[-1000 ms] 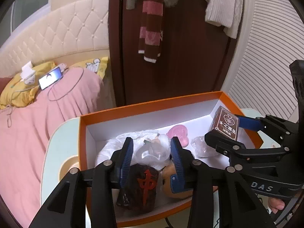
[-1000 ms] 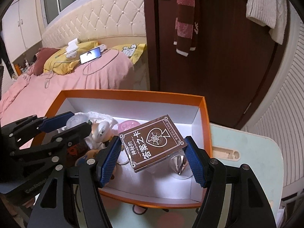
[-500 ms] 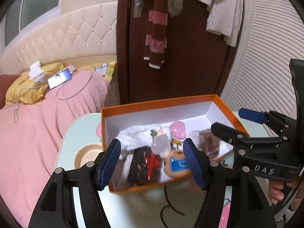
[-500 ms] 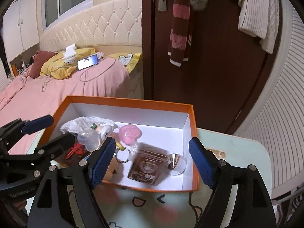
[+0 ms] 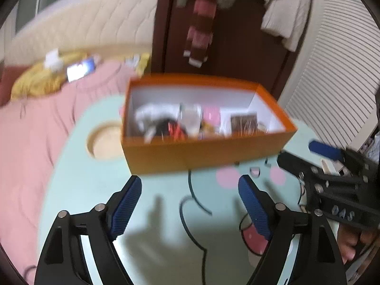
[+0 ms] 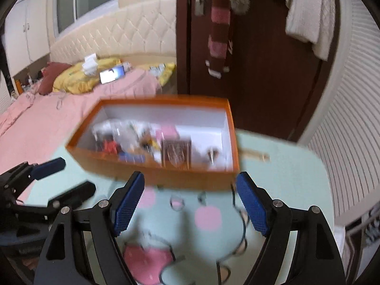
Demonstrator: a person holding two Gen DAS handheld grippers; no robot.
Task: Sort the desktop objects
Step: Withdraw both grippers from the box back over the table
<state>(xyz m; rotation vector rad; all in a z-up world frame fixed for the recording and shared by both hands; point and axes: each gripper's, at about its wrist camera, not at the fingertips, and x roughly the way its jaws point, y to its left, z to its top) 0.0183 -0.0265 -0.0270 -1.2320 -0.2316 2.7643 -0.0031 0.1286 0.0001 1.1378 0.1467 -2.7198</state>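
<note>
Both views are motion-blurred. The orange box [image 5: 204, 152] sits on the pale green worktop [image 5: 154, 232] with its load inside: a brown card box [image 6: 176, 152] lies flat toward the right end, beside a pink heart-shaped piece [image 6: 169, 130] and a jumble of small toys (too smeared to name). The left gripper [image 5: 190, 210] hovers over the worktop short of the box, jaws spread wide with nothing between them. The right gripper [image 6: 190, 207] hovers likewise, jaws spread and bare.
</note>
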